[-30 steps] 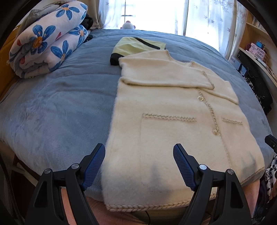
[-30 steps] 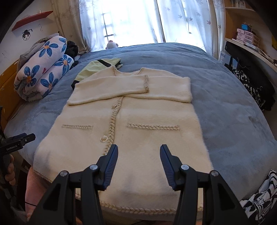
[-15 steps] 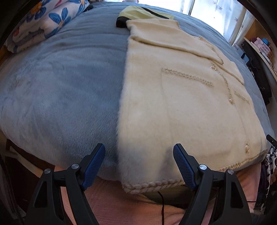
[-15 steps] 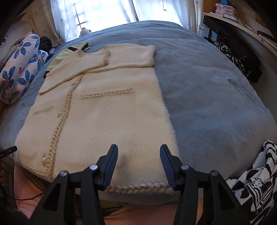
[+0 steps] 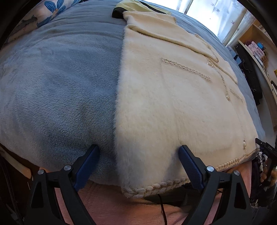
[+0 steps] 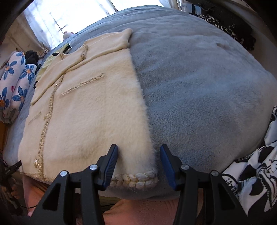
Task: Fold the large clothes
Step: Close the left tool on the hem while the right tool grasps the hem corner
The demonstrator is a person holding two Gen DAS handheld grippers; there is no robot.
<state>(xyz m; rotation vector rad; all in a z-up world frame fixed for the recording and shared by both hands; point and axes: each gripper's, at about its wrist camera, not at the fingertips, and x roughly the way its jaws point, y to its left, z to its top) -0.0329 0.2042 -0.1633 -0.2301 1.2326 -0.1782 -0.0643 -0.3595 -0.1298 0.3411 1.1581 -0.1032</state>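
- Cardigan (image 5: 173, 107), cream and fluffy, is lying flat on the bed (image 5: 57, 90), front side up, w/ both sleeves already folded across the chest. Its braided hem (image 6: 136, 179) is sitting at the near bed edge.
- Both grippers are now much closer to the hem than a sec ago: before, the whole garment was in view from higher up; now each camera is looking steeply down on one bottom corner.
- Left gripper (image 5: 138, 152) is standing over the left bottom corner. Its jaws have just been opening wider, and they are straddling the cardigan's side edge: one finger is over the grey blanket, the other over the cream fabric. Pads are not pressing on anything yet.
- Right gripper (image 6: 139, 151) is at the right bottom corner. Jaws are about half open, same gap as before, w/ the corner and a bit of braid lying between them, but not pinched as far as I can see.
- Meaning for the task, in my judgement: approach is almost finishing, and the next step is prob. closing on both hem corners and lifting the hem up toward the collar for the cross fold.
- Risk, imo: the thick pile can slip, or the blanket can be caught together w/ the left corner.
- Yellow garment (image 5: 136, 6) is lying just behind the collar, so the fold should be stopping before it.
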